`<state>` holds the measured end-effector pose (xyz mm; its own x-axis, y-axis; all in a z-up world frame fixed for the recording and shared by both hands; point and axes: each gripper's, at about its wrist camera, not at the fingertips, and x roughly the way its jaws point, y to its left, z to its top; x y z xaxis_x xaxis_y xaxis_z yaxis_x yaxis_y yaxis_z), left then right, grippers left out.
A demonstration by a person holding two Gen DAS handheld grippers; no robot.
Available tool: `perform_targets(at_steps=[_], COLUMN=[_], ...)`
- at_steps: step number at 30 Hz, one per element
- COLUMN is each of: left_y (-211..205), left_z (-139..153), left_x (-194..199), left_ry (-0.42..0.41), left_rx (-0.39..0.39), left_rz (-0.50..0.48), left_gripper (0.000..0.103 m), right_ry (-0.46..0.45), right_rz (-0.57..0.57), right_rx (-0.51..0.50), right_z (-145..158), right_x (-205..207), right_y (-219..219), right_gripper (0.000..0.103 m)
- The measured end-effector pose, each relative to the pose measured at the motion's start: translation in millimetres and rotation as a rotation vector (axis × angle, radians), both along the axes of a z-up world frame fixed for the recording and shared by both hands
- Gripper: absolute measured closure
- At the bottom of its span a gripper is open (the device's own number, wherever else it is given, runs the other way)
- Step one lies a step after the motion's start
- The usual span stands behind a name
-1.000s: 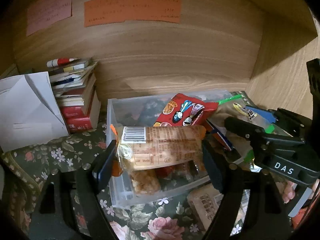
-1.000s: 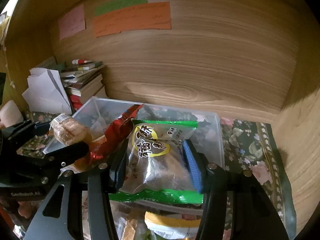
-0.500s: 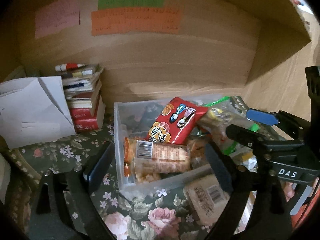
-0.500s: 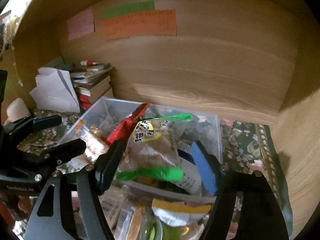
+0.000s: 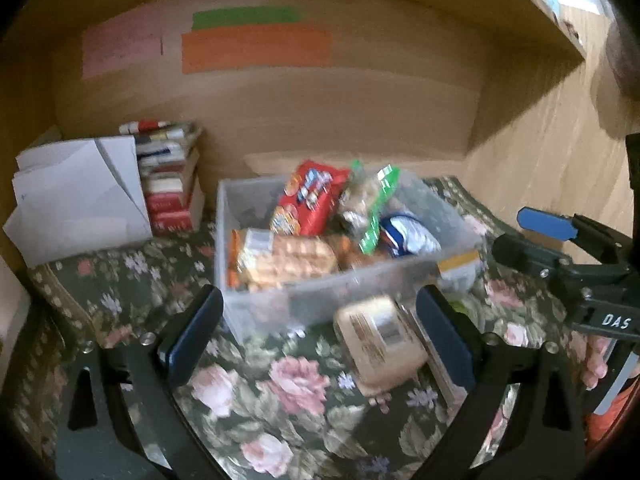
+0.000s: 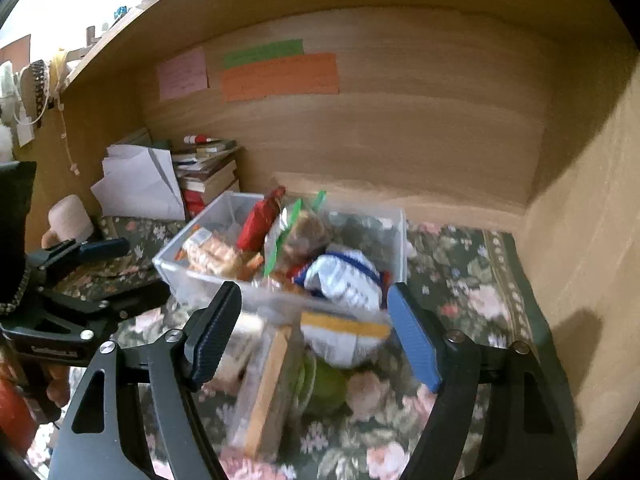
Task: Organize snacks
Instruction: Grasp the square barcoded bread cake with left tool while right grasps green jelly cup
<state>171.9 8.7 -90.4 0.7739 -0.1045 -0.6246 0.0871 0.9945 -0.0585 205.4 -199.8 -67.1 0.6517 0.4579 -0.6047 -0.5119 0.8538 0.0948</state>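
— Where have the snacks ended up?

— In the clear plastic bin [image 5: 248,280] on the flowered tabletop [image 5: 280,392]. A red packet [image 5: 310,204] stands against the back, a clear bag with green edges [image 5: 370,208] leans beside it, a bag of biscuits [image 5: 288,258] lies along the front wall, and a white and blue packet [image 6: 348,276] sits at the right end. More packets lie outside, just in front of the bin: a tan one with a barcode label [image 5: 380,344] and a yellow-banded one [image 6: 344,330].

— And the tools?

— The left hand-held gripper [image 5: 320,332] is spread wide, its jaws having just opened further, with nothing pressed between the pads; the tan packet lies on the cloth below. The right hand-held gripper [image 6: 312,328] has also just been opening and grips nothing.

— Any room to move?

— Open cloth to the right of the bin up to the wooden side wall [image 6: 580,240]. On the left, a stack of books [image 5: 172,184] and white papers [image 5: 80,204] stand near the bin's left edge. The wooden back panel [image 6: 400,140] is close behind.

— Anything readable?

— "DAS" on the right tool's body. The pink [image 6: 182,74], green [image 6: 262,52] and orange notes [image 6: 280,76] carry writing too blurred to read.
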Motion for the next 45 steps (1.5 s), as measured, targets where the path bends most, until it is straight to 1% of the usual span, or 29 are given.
perform_targets(at_steps=[7, 13, 19, 22, 24, 26, 27, 29, 31, 33, 34, 35, 37, 39, 43, 45], left_y=[-22, -35, -44, -42, -41, -41, -41, -42, -42, -41, -40, -39, -39, -38, -32, -26], left_z=[-35, -60, -69, -73, -75, -78, -79, -81, -82, -82, -83, -82, -82, -79, -79, -73], left_x=[3, 18, 27, 33, 37, 41, 42, 44, 46, 44, 44, 43, 40, 36, 27, 26], left_ry=[0.094, 0.152, 0.16, 0.168, 0.173, 0.182, 0.187, 0.189, 0.186, 0.181, 0.18, 0.18, 0.178, 0.174, 0.172, 0.165], left_rx=[0.005, 0.016, 0.023, 0.005, -0.002, -0.007, -0.01, -0.019, -0.018, -0.015, -0.014, -0.015, -0.012, -0.006, -0.019, -0.025], left_rz=[-0.018, -0.029, -0.025, -0.021, -0.019, -0.027, -0.032, -0.039, -0.035, -0.034, -0.034, -0.036, -0.041, -0.043, -0.042, -0.043], left_gripper=[0.005, 0.005, 0.005, 0.005, 0.01, 0.023, 0.026, 0.033, 0.035, 0.038, 0.04, 0.044, 0.047, 0.048, 0.048, 0.048], right_ry=[0.059, 0.133, 0.174, 0.189, 0.199, 0.2, 0.212, 0.231, 0.237, 0.247, 0.255, 0.252, 0.24, 0.234, 0.222, 0.213], right_rz=[-0.038, -0.063, -0.037, -0.021, -0.017, -0.02, -0.014, -0.007, -0.001, 0.014, 0.022, 0.025, 0.024, 0.021, 0.021, 0.019], right_rx=[-0.013, -0.024, -0.017, -0.021, -0.028, -0.036, -0.036, -0.034, -0.035, -0.034, -0.038, -0.044, -0.05, -0.051, -0.034, -0.033], right_z=[-25, -50, -62, -66, -71, -74, -76, -80, -82, -83, -85, -86, -86, -85, -80, -77], right_x=[-6, -3, -3, 0, 2, 4, 6, 8, 9, 9, 9, 9, 7, 6, 2, 0], right_y=[-17, -27, -24, -19, -15, -13, -11, -10, -7, -5, -3, -2, -1, 0, -3, -3], right_gripper=[0.03, 0.03, 0.03, 0.03, 0.032, 0.036, 0.04, 0.044, 0.05, 0.062, 0.062, 0.062, 0.063, 0.063, 0.065, 0.065])
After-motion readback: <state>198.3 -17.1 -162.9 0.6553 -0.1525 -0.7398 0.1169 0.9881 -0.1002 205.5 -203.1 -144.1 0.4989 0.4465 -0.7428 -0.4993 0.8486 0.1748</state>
